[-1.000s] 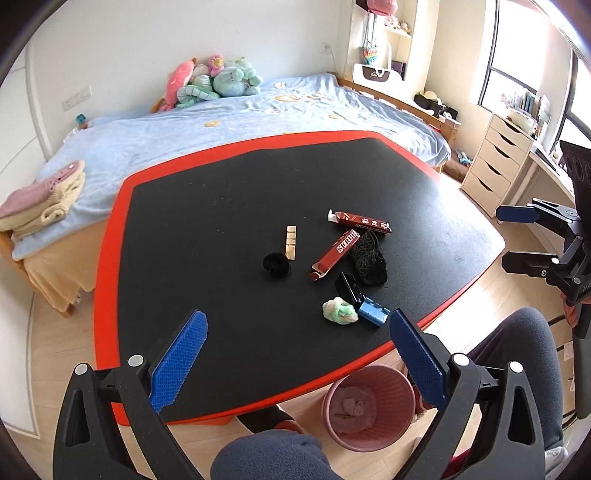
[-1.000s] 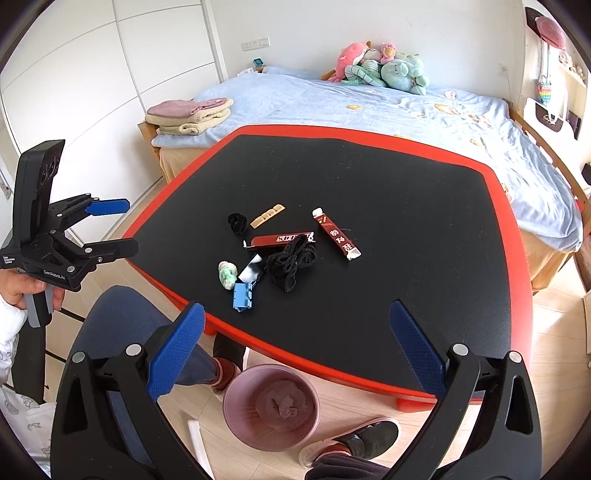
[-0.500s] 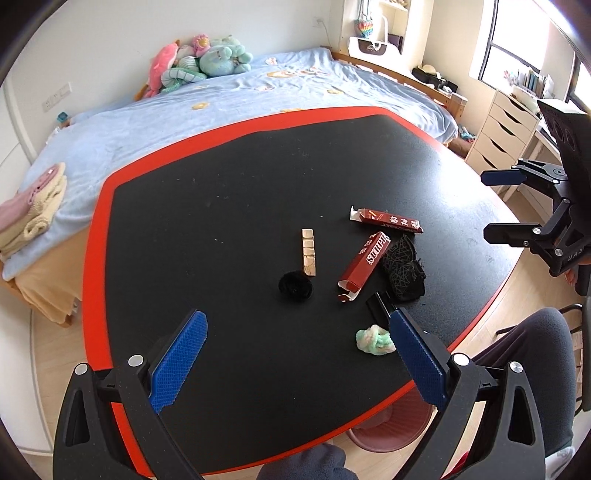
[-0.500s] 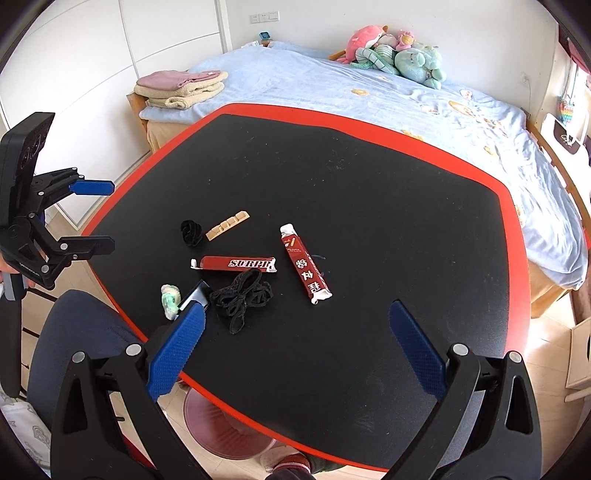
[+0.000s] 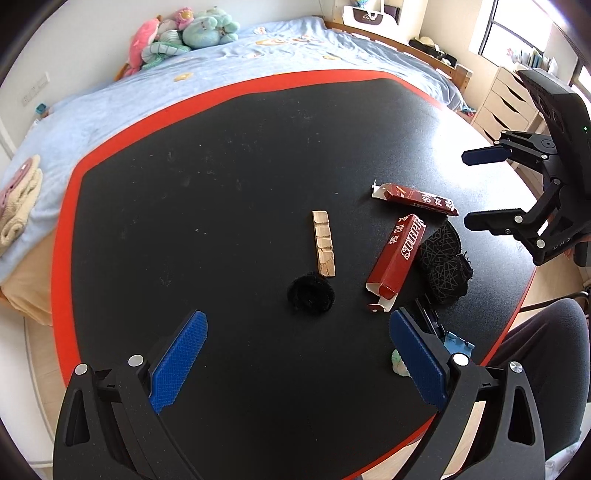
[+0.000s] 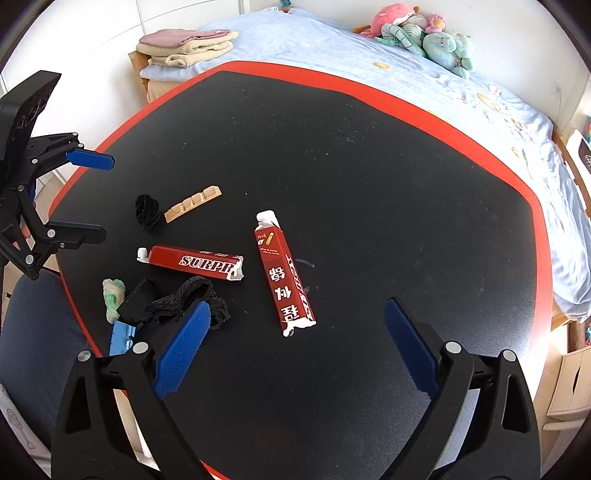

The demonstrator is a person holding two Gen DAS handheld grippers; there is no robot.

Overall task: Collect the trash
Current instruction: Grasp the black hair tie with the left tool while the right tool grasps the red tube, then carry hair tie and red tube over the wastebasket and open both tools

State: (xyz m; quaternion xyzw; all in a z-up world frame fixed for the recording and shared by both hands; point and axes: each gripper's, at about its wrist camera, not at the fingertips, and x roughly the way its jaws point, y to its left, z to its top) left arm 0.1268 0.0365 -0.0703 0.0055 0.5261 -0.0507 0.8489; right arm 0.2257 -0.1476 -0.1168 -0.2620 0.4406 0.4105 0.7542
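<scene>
both grippers are hanging over the black table with the red rim, angled down at it. left gripper has its blue pads spread wide, nothing between them, just the black fuzzy ball sitting on the table a bit ahead of the gap. right gripper has just been closing a little but its pads are apart too, not touching anything; the near end of a red box lies just ahead of the gap.

trash is all bunched near the table's near edge: second red box that reads "surpr", a tan notched strip touching the ball, a black mesh wad, a green-white crumpled bit, a small blue piece right at the rim. bed with plush toys behind the table.
</scene>
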